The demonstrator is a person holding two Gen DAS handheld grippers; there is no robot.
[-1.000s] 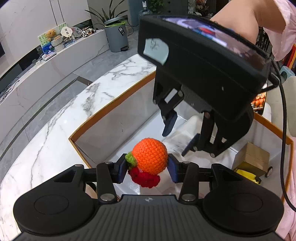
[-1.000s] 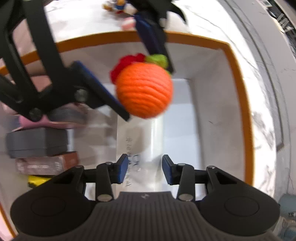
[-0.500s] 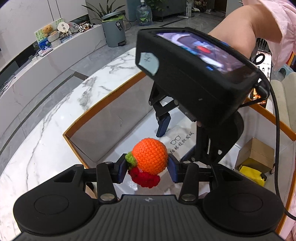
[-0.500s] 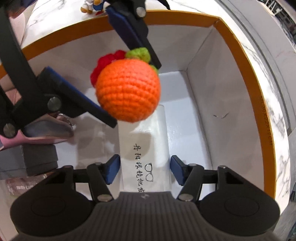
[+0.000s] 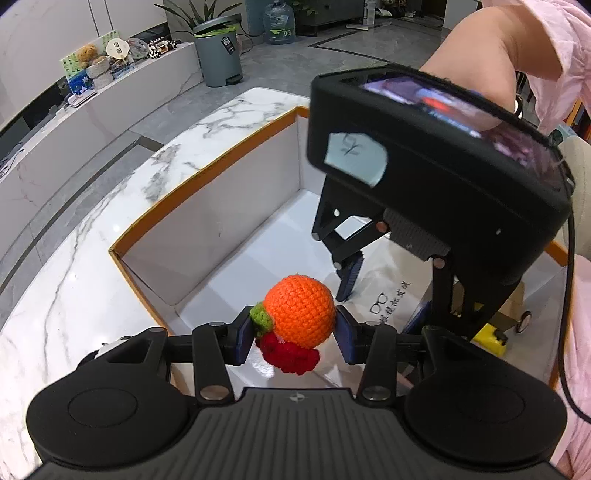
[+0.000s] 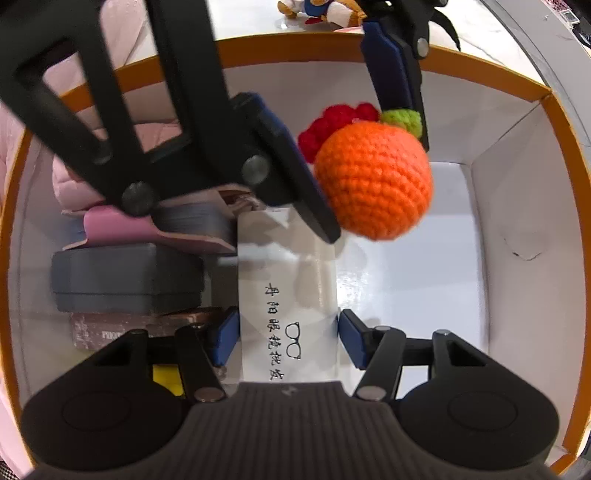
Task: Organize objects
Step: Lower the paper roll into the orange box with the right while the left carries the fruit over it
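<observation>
My left gripper point(image 5: 293, 332) is shut on an orange crocheted ball point(image 5: 300, 311) with a green and red tuft, held above the open orange-rimmed white box point(image 5: 207, 170). The ball also shows in the right wrist view point(image 6: 373, 181), above the box floor. My right gripper point(image 6: 283, 338) is open, its pads on either side of a white glasses-cloth box with black print point(image 6: 286, 291) lying on the box floor; touching or not, I cannot tell. In the left wrist view my right gripper point(image 5: 384, 291) reaches down into the box.
Inside the box at the left lie a grey case point(image 6: 125, 277), a pink pouch point(image 6: 122, 225), a brown printed box point(image 6: 110, 330) and a yellow item point(image 6: 166, 376). A toy figure point(image 6: 317, 14) stands on the marble table point(image 5: 74, 258) beyond the rim.
My right gripper has opened wider and sunk into the box, so that its pads now flank the white glasses-cloth box. My left gripper still holds the ball and has risen slightly.
</observation>
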